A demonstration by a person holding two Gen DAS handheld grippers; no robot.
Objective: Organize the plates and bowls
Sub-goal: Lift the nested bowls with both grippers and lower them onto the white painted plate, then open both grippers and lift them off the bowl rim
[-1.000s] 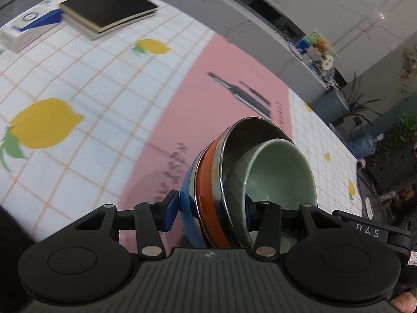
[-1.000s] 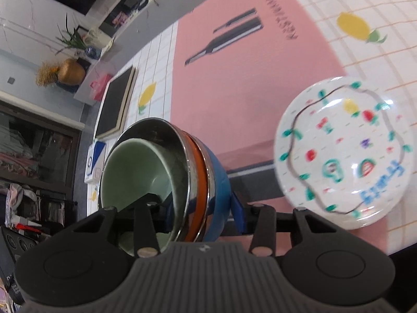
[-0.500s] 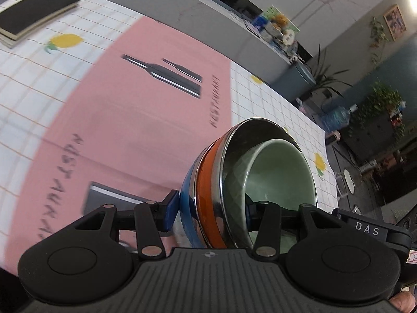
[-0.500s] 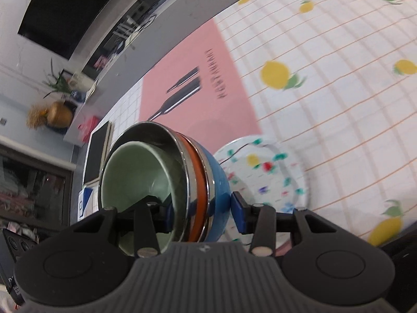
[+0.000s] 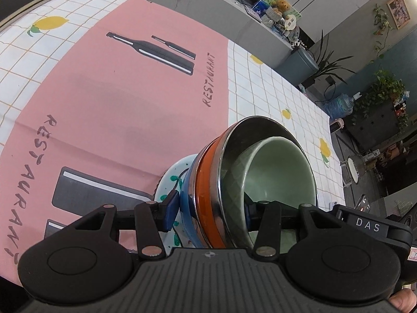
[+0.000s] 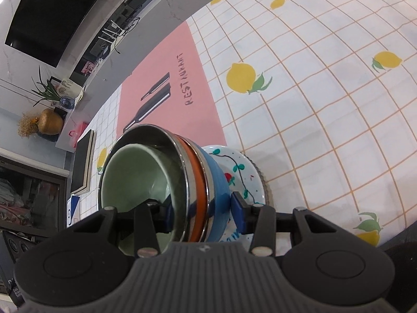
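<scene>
You have a nested stack of bowls (image 5: pixel 234 182) tipped on its side: a pale green ceramic bowl (image 6: pixel 135 180) innermost, inside a shiny steel bowl (image 5: pixel 229 161), then an orange band (image 6: pixel 199 182) and a blue outer bowl (image 6: pixel 219 190). Behind it lies a white plate (image 6: pixel 247 174) painted with green vines and red fruit, flat on the lemon-print cloth.

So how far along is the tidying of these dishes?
Done: the bowls are nested, a green bowl inside a steel one, over orange and blue ones. In hand: the left gripper and right gripper each clamp the stack's rim, holding it above the painted plate. Left: setting the stack down on that plate and letting go.
</scene>
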